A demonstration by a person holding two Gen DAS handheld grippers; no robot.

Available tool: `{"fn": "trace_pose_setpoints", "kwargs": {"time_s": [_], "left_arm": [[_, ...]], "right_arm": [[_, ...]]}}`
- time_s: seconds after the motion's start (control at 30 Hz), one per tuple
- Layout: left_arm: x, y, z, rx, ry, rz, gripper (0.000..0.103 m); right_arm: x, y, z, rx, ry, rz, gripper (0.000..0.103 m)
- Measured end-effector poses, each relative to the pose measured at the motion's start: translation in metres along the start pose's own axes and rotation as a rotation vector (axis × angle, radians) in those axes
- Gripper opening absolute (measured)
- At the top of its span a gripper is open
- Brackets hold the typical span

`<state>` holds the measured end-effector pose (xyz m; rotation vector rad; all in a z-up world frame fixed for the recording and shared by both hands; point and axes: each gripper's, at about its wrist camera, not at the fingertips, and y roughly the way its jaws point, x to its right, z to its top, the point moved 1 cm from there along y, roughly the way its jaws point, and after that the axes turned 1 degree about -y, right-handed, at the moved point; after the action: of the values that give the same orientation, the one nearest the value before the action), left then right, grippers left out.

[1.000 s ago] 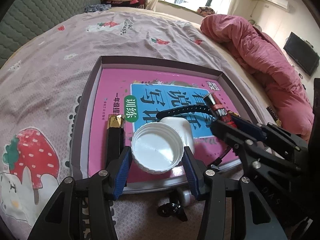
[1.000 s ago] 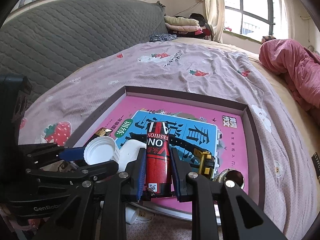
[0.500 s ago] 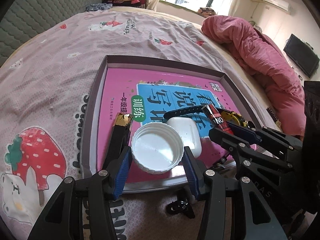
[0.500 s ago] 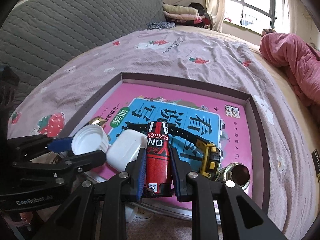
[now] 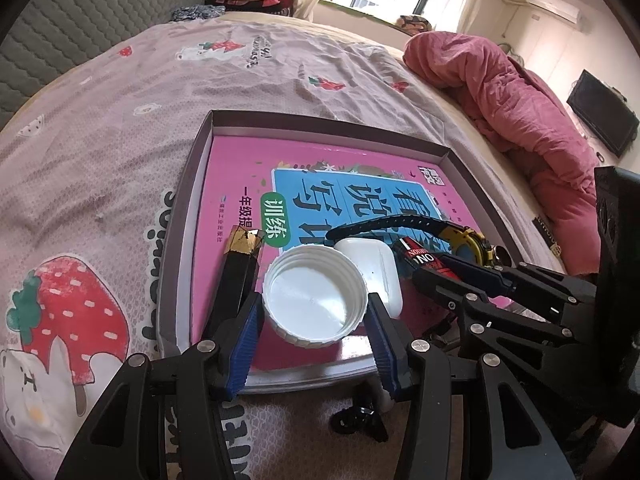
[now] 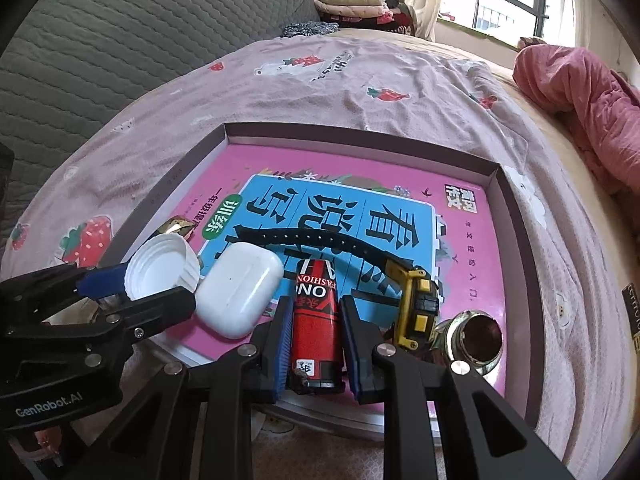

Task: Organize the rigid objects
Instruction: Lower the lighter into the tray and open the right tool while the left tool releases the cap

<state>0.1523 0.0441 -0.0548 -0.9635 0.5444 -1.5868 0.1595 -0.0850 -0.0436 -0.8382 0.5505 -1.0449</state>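
My left gripper (image 5: 314, 314) is shut on a white plastic lid (image 5: 315, 295), held over the near edge of a shallow box (image 5: 188, 184) lined with a pink book (image 5: 240, 176). My right gripper (image 6: 314, 322) is shut on a red can (image 6: 317, 320), also over the box's near edge. In the box lie a white earbud case (image 6: 238, 294), a black and yellow watch (image 6: 416, 300), a black and gold stick (image 5: 238, 280) and a metal fitting (image 6: 478, 336). The left gripper with its lid (image 6: 158, 268) shows at the left of the right wrist view.
The box sits on a bed with a pink strawberry-print sheet (image 5: 100, 140). A bunched pink duvet (image 5: 520, 108) lies at the right. A grey padded headboard (image 6: 120, 40) stands at the left. A small black object (image 5: 358, 420) lies on the sheet before the box.
Both grippers have moved forward over the box's near edge, still holding the lid and the can. The earbud case and watch now sit closer in view.
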Motion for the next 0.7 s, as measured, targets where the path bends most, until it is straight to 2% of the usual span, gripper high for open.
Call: {"fn": "trace_pose_setpoints", "kwargs": {"time_s": [0.57, 0.67, 0.7], "left_arm": [[0.001, 0.007, 0.001, -0.01, 0.003, 0.004, 0.053], [0.0, 0.008, 0.002, -0.01, -0.004, 0.006, 0.053], [-0.001, 0.008, 0.002, -0.012, -0.009, 0.007, 0.053]], "right_arm": [[0.003, -0.006, -0.006, 0.038, 0.019, 0.038, 0.025], [0.003, -0.011, -0.008, 0.055, 0.018, 0.044, 0.029], [0.003, -0.013, -0.009, 0.067, 0.015, 0.046, 0.035]]}}
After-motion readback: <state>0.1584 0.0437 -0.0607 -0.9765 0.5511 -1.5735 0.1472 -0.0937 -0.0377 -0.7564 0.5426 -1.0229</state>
